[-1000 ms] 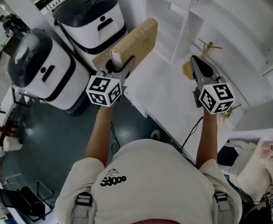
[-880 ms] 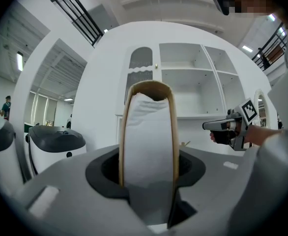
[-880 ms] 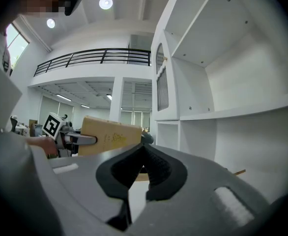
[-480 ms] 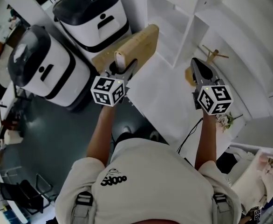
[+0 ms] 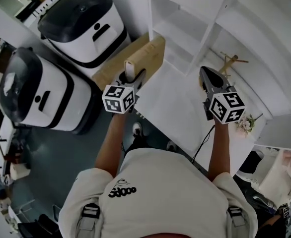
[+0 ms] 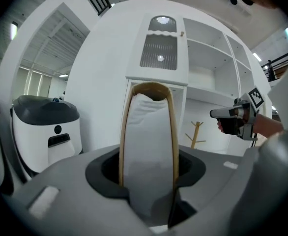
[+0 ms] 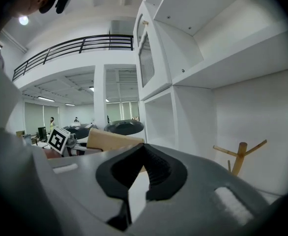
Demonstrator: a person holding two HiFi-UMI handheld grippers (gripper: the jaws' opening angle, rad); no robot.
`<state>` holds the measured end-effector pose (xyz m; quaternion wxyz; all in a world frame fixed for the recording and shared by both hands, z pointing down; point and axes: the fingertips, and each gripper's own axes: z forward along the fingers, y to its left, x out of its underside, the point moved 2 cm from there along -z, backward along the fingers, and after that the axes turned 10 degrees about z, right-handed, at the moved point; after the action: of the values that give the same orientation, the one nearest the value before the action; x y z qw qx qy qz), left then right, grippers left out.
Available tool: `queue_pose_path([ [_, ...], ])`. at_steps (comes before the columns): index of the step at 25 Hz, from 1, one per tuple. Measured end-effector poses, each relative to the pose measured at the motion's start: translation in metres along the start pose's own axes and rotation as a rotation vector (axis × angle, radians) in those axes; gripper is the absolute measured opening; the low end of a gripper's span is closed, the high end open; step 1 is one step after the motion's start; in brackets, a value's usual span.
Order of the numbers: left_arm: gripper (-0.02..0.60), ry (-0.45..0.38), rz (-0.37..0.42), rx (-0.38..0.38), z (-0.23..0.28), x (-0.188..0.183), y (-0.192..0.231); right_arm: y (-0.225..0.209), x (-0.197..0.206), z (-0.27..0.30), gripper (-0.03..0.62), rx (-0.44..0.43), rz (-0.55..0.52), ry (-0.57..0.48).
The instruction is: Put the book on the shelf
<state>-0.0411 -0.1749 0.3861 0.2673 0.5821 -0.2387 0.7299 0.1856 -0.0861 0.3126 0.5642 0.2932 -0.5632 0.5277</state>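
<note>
Two grippers are in service; only one carries a load. My left gripper (image 5: 131, 77) has its jaws clamped on the book (image 5: 138, 53), gripping it by the near end across its thickness. In the left gripper view the tan covers bow outward round the white page block, so the pads bear on the covers and the pages sit loosely between them. My right gripper (image 5: 208, 75) has its jaws closed with nothing between them.

Location of the book: in the air, beyond the left edge of the white bench (image 5: 178, 105), its far end pointing at the open compartments of the shelf (image 5: 185, 26). It is not yet on the shelf. I cannot tell whether it clears the bench's left corner or brushes it.

Hazards, as I judge them:
- The book reaches far past the jaws. Its weight may swing it in the grip, or let the page block sag from the bowed covers.
- The compartment openings look narrow. A tilted approach could drive the far corner into an upright and lever the book loose.
- Two white-and-black machines (image 5: 83, 26) stand on the floor just beside the book; a swing to the left would strike them.
- The wooden stand (image 5: 228, 61) is near my right gripper, at the bench's back edge, and would tip readily.
</note>
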Motion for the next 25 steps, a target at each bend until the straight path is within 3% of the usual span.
queue_pose_path([
  [6, 0.229, 0.052, -0.014, 0.070, 0.044, 0.028, 0.039, -0.003, 0.007, 0.026, 0.002, 0.111, 0.038, -0.008],
  [14, 0.230, 0.073, -0.037, 0.066, 0.108, 0.068, 0.063, -0.023, 0.026, 0.049, 0.002, 0.214, 0.089, 0.003],
  [21, 0.230, 0.043, -0.022, 0.073, 0.154, 0.082, 0.068, -0.036, 0.047, 0.066, 0.002, 0.255, 0.137, 0.033],
  [25, 0.230, 0.003, -0.007, 0.040, 0.175, 0.085, 0.070, -0.043, 0.057, 0.071, 0.002, 0.260, 0.154, 0.049],
])
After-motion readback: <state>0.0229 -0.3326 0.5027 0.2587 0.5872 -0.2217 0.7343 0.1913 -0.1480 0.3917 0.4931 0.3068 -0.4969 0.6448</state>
